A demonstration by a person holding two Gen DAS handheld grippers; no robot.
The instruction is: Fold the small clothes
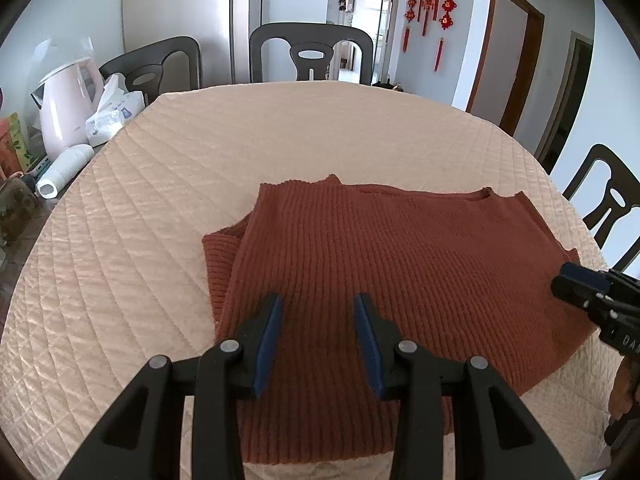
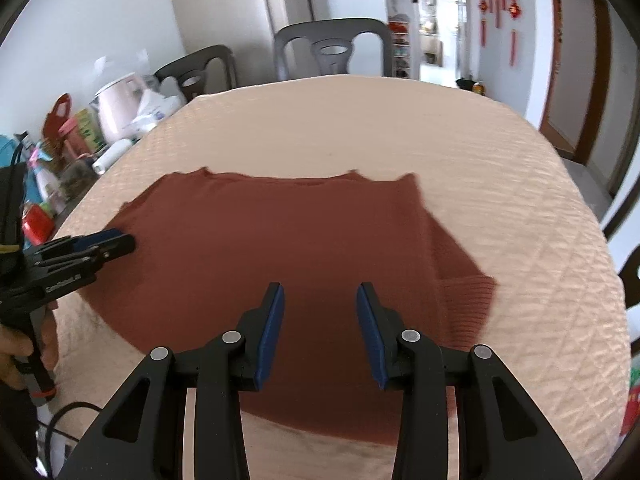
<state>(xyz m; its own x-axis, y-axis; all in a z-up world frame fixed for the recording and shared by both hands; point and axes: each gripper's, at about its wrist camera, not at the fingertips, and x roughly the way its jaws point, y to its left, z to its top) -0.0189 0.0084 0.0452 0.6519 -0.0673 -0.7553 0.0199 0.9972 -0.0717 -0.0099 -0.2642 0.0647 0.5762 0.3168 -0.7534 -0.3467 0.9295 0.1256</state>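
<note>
A rust-brown ribbed knit sweater (image 1: 400,272) lies flat on the cream quilted table cover (image 1: 160,240), sleeves folded in under the body. It also shows in the right wrist view (image 2: 280,240). My left gripper (image 1: 319,300) is open and empty, hovering above the sweater's near left part. My right gripper (image 2: 320,290) is open and empty above the sweater's near right part. The right gripper shows in the left wrist view (image 1: 568,280) at the sweater's right edge. The left gripper shows in the right wrist view (image 2: 120,244) at the sweater's left edge.
The cover (image 2: 520,200) lies on a round table. Dark chairs (image 1: 312,56) stand at the far side, another chair (image 1: 608,208) at the right. A pink kettle (image 1: 72,104), tissue pack (image 1: 112,116) and white roll (image 1: 64,172) crowd the table's left edge.
</note>
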